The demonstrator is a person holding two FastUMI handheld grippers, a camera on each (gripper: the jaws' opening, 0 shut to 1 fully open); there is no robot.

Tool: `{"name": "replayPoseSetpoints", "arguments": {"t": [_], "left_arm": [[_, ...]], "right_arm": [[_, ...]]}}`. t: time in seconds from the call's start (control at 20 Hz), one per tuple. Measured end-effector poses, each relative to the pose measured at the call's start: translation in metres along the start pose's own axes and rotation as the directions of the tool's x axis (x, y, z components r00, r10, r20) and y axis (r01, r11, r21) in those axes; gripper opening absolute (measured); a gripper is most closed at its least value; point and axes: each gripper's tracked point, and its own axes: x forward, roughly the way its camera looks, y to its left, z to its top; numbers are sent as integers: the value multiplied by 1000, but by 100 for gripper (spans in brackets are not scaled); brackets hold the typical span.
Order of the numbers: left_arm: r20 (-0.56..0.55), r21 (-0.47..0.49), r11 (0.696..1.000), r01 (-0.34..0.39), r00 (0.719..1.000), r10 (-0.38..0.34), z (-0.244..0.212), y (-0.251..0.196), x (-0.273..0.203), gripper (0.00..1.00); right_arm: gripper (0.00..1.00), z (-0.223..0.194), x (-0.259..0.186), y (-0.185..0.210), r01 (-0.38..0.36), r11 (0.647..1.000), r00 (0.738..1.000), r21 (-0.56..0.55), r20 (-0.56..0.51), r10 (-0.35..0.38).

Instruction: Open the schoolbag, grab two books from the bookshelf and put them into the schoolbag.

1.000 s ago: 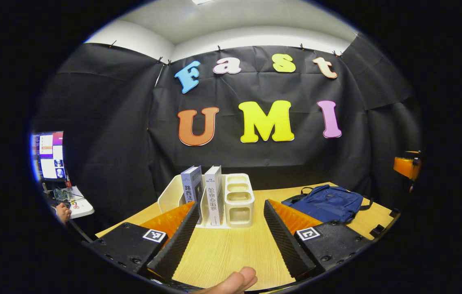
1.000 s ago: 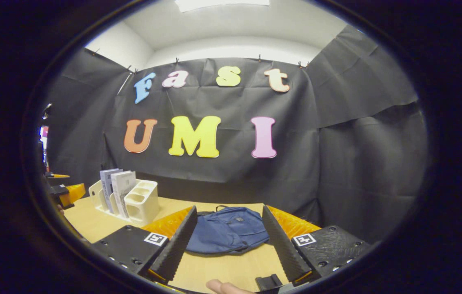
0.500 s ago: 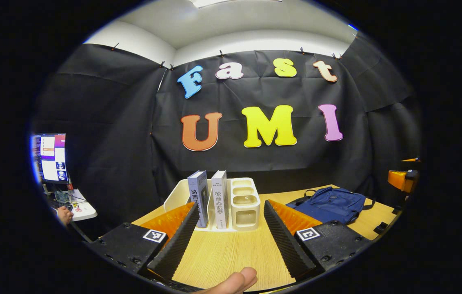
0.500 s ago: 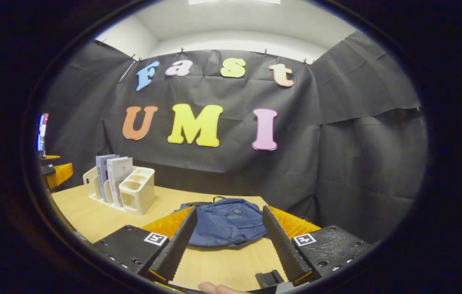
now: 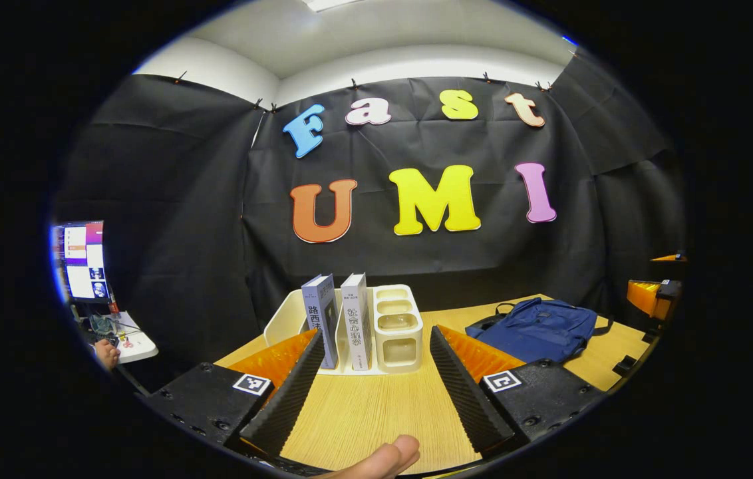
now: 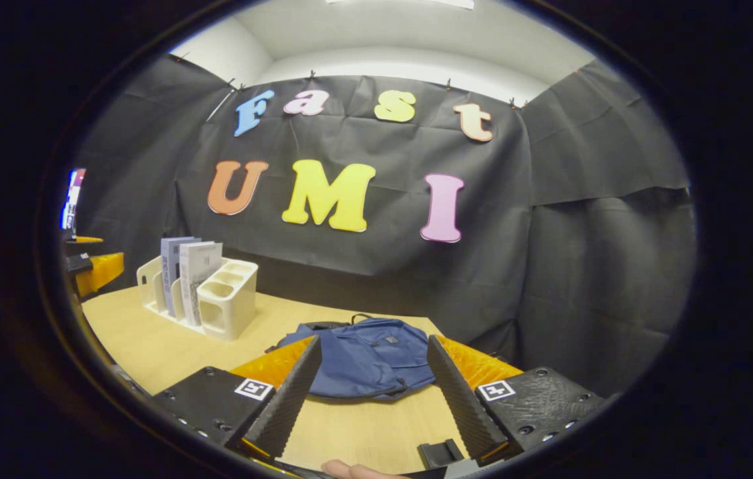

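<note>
A blue schoolbag point(image 6: 368, 356) lies flat and zipped on the wooden table point(image 6: 150, 339), straight ahead of my right gripper point(image 6: 371, 349), which is open and short of it. In the left gripper view the schoolbag point(image 5: 536, 327) lies at the right. A white bookshelf point(image 5: 398, 326) holds two upright books point(image 5: 338, 319) at the table's back; my left gripper point(image 5: 376, 339) is open, aimed at them from a distance. The bookshelf point(image 6: 227, 299) and its books point(image 6: 190, 269) stand at the left in the right gripper view, beyond which the left gripper point(image 6: 94, 269) shows at the edge.
Bare tabletop point(image 5: 376, 412) lies between my left gripper and the shelf. A monitor point(image 5: 80, 259) and a small white side table point(image 5: 130, 339) with a person's hand stand off to the left. The right gripper point(image 5: 652, 296) shows at the far right edge.
Both views have shifted slightly: the right gripper rose and tilted, so the bag and shelf sit a bit differently in its view. The left gripper drifted a little. Nothing was grasped.
</note>
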Motion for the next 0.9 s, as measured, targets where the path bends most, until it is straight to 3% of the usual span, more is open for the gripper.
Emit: {"name": "replayPoseSetpoints", "arguments": {"t": [0.25, 0.5, 0.9], "left_arm": [[17, 56, 998, -30, 999, 30, 0, 1, 6, 99], [-1, 51, 998, -28, 1000, 28, -9, 1, 12, 99], [-25, 18, 998, -58, 998, 58, -18, 23, 21, 99]], "right_arm": [[95, -31, 25, 31, -64, 996, 997, -57, -55, 61], [96, -59, 66, 68, -107, 987, 986, -118, -137, 91], [96, -98, 135, 151, -225, 944, 948, -241, -279, 155]]}}
